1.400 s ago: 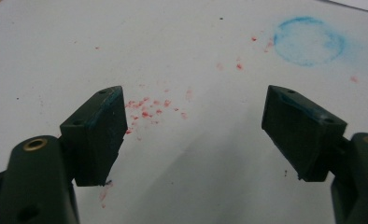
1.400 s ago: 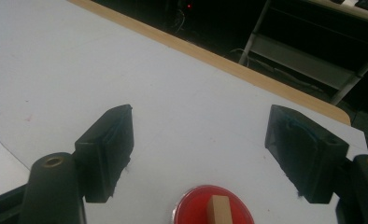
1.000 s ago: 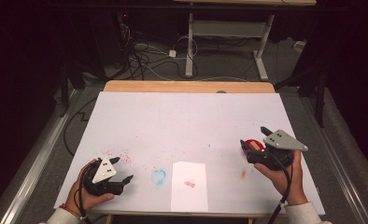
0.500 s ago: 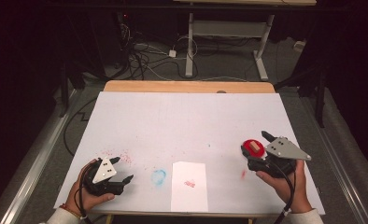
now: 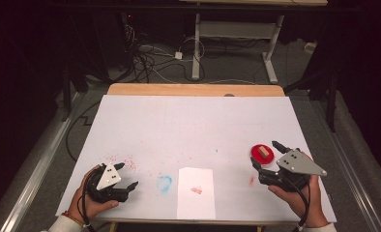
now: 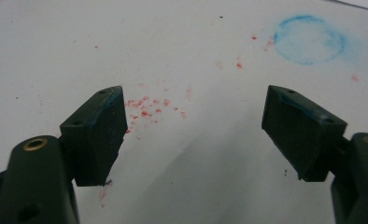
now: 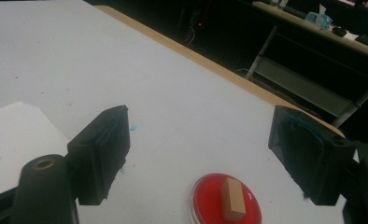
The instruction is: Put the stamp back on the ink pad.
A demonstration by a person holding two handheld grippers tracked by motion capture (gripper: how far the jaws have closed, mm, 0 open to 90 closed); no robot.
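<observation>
Desk (image 5: 193,125): white top, wooden strip along the far edge, stained with red specks (image 5: 121,159) near left and a blue ring (image 5: 165,183) beside a white sheet (image 5: 196,192) that carries a red mark. Room beyond is dark; cables (image 5: 150,58) lie on the floor, a second desk frame (image 5: 237,34) stands behind.

Change since the earlier frames: the right gripper (image 5: 270,159) has drawn back toward the near right corner, off the red dish (image 5: 262,152); the left gripper (image 5: 125,176) is unmoved.

Dish with a tan block (image 7: 232,199) on it lies flat at right, just ahead of the right gripper and between its lines, untouched. Right jaws wide apart, empty. Left jaws wide apart, empty, over the specks.
</observation>
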